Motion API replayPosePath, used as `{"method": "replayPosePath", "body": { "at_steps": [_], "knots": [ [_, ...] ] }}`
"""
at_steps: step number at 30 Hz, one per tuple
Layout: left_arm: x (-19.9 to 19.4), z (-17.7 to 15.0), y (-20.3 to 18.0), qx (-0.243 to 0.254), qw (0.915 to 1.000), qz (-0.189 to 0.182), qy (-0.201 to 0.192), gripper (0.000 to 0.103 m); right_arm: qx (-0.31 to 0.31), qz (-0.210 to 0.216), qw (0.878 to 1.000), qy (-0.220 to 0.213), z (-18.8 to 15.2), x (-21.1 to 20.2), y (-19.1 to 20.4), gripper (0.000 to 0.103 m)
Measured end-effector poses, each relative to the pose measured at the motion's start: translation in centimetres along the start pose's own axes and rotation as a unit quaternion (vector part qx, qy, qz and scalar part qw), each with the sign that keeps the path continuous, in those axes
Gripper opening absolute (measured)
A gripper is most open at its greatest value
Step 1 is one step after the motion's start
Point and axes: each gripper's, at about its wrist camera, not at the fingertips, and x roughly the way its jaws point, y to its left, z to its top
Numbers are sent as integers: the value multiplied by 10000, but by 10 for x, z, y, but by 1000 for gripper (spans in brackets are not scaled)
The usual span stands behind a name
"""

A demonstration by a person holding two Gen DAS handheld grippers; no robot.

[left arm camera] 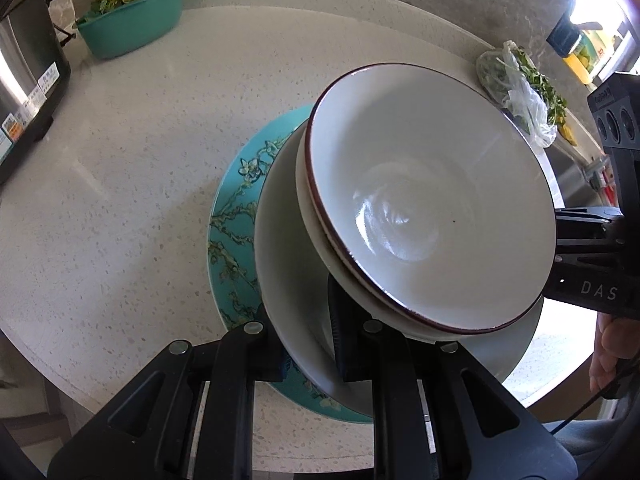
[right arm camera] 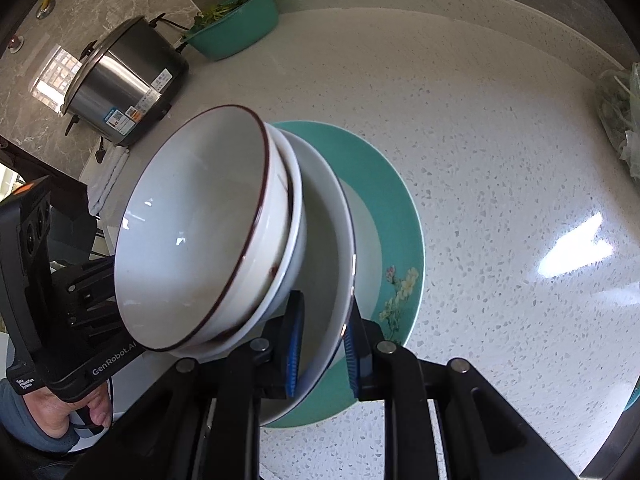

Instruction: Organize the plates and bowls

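Observation:
A white bowl with a dark red rim (left arm camera: 432,200) (right arm camera: 192,224) sits nested in a second white bowl (right arm camera: 294,208). Both rest inside a large white bowl (left arm camera: 288,248) (right arm camera: 324,248). This stack hangs tilted just over a teal flowered plate (left arm camera: 232,216) (right arm camera: 396,208) that lies on the speckled counter (left arm camera: 140,160); I cannot tell whether they touch. My left gripper (left arm camera: 308,356) is shut on the large bowl's near rim. My right gripper (right arm camera: 323,350) is shut on the opposite rim, blue pads (right arm camera: 294,344) on either side of it. Each gripper also shows at the edge of the other's view.
A steel rice cooker (right arm camera: 120,80) stands at the back left, with a folded white cloth (right arm camera: 108,176) in front of it. A teal basin of greens (left arm camera: 132,24) (right arm camera: 236,24) sits behind. A plastic bag of greens (left arm camera: 520,92) lies at the back right.

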Motion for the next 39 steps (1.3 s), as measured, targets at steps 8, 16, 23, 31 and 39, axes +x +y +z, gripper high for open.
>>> {"method": "replayPosePath", "body": {
  "at_steps": [8, 16, 23, 31, 39],
  "knots": [
    [0, 5, -5, 24, 10000, 52, -72, 14, 98, -6, 10000, -14, -3, 3, -1, 21],
    [-11, -7, 1, 21, 9998, -14, -213, 18, 107, -193, 9995, -228, -6, -6, 0, 34],
    [-39, -18, 7, -166, 9990, 30, -425, 55, 172, -296, 9985, -416, -16, -26, -2, 44],
    [-103, -36, -1, -655, 9905, 335, -1165, 103, -74, -282, 9967, -755, -28, -65, 6, 83],
    [-161, -62, -48, -759, 9786, 1200, -1492, 103, -459, -46, 9908, -1269, -43, -115, 17, 103]
  ]
}}
